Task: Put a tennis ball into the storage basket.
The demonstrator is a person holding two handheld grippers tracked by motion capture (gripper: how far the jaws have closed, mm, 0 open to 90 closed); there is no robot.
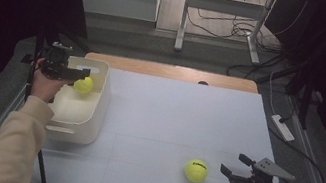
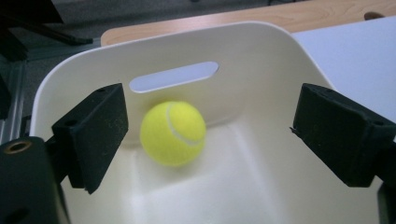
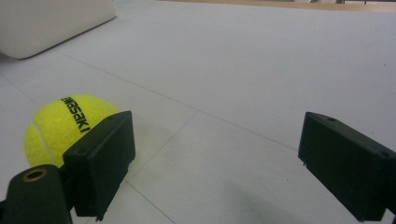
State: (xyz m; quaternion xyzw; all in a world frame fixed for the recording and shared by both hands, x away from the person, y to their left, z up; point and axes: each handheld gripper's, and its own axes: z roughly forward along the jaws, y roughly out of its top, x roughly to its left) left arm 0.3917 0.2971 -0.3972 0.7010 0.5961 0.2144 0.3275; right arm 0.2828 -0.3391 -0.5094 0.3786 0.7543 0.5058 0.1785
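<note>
High view shows your left gripper (image 1: 84, 74) spread over the bin (image 1: 96, 110), one ball (image 1: 84, 84) inside; right gripper (image 1: 234, 166) gapes beside the second ball (image 1: 196, 171), ungrasped

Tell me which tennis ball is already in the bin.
The ball under the left gripper, inside the white bin near its far wall. The other ball lies on the open table beside the right gripper.

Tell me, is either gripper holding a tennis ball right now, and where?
No. The left gripper is open above the ball in the bin; the right gripper is open beside the other ball.
</note>
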